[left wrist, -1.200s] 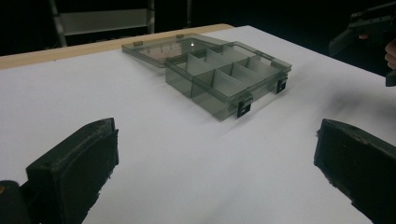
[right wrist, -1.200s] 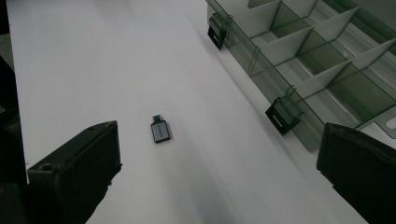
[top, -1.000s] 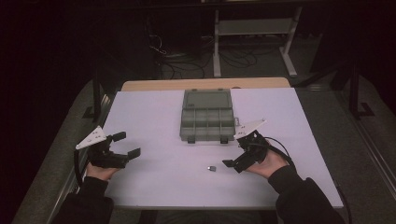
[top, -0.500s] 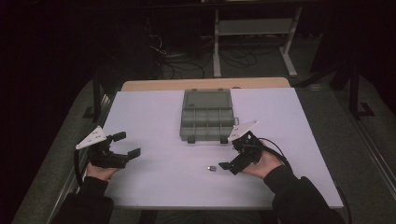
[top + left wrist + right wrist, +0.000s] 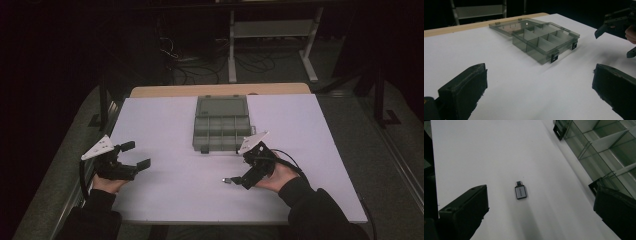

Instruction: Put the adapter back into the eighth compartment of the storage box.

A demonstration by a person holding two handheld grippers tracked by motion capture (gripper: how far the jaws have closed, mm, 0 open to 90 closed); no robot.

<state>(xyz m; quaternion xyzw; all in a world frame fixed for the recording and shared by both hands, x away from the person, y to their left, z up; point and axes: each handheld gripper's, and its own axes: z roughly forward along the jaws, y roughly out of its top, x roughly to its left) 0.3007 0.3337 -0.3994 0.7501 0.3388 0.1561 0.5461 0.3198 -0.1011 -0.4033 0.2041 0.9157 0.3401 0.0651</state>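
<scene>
Right gripper view: one small grey adapter (image 5: 520, 192) is seen lying flat on the white table top (image 5: 486, 150), near the middle of the frame, between the two black jaws of the right gripper (image 5: 541, 213), which are spread wide apart and touch nothing. In the high view the same adapter (image 5: 226, 180) is found just left of the right gripper (image 5: 239, 178), low and right of centre, with nothing lying between them. One clear compartment box (image 5: 221, 130) is placed above it, at the centre of the frame, its lid (image 5: 221, 105) laid open flat toward the far edge; two black latches are seen on its near wall, and its compartments look empty. In the right gripper view the box (image 5: 604, 147) is seen at the upper right, apart from the adapter. The left gripper (image 5: 134, 155) is held at the lower left of the high view, well apart from box and adapter, its jaws likewise spread and empty above the table.
</scene>
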